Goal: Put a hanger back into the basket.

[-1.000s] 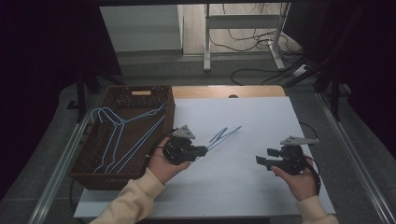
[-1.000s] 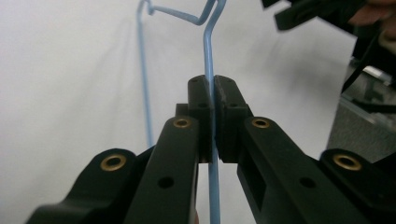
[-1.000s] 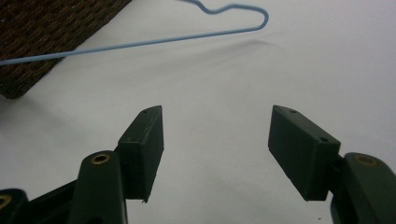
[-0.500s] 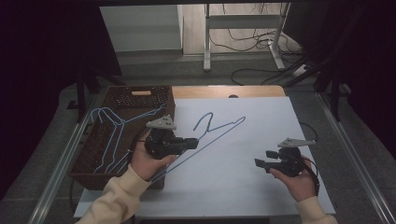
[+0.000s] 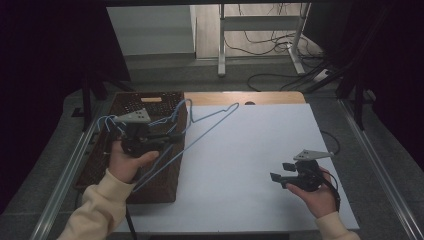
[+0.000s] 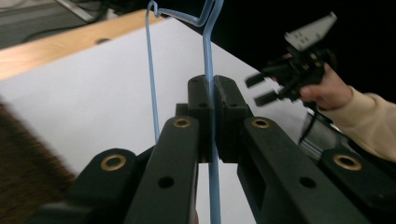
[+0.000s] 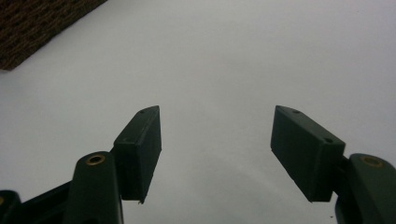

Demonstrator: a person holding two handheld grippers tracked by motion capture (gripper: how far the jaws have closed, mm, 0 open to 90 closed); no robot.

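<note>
The left tool (image 5: 175, 136) pinches a blue wire hanger (image 5: 210, 120) above the basket (image 5: 155, 187). The right tool (image 5: 281, 172) rests spread, empty, over the white bench (image 5: 250, 165).

Your basket (image 5: 150, 190) sits at the table's (image 5: 260, 200) nine o'clock edge. The hanger (image 5: 210, 120) hangs between your left gripper's (image 5: 172, 137) pads above the basket's rim, reaching toward one o'clock. Your right gripper (image 5: 282, 172) hovers at four o'clock, well apart.
</note>
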